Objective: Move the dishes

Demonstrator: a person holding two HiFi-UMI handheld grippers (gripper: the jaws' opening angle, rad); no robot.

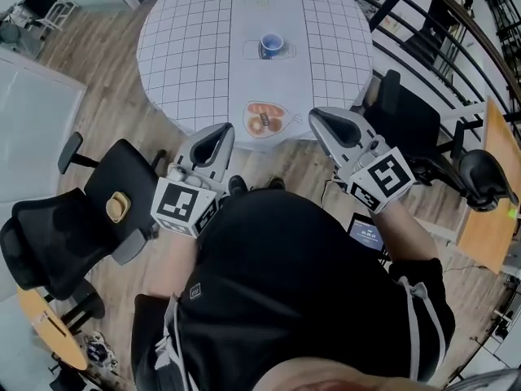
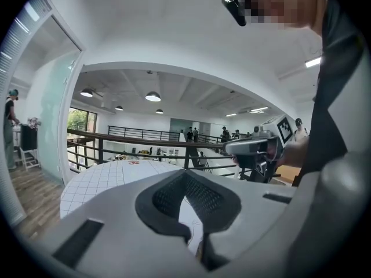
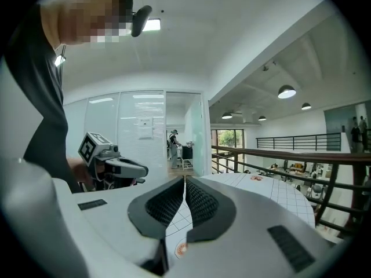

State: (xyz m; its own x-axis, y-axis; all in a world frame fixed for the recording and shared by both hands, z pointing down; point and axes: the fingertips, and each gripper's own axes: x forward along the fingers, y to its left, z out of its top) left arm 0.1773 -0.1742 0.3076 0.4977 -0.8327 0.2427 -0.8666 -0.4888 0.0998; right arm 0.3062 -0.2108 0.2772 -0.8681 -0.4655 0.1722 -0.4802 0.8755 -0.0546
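Hovering closed near table (image 1: 203,39): left gripper (image 1: 218,133), right gripper (image 1: 324,119).

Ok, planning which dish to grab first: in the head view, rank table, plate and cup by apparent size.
1. table
2. plate
3. cup
The cup is farther off, so plate over cup is unsure.

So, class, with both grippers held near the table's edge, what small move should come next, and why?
Probably open the right gripper and lower it toward the orange plate: both it and the left gripper are shut and empty, and that plate lies nearest, at the table edge.
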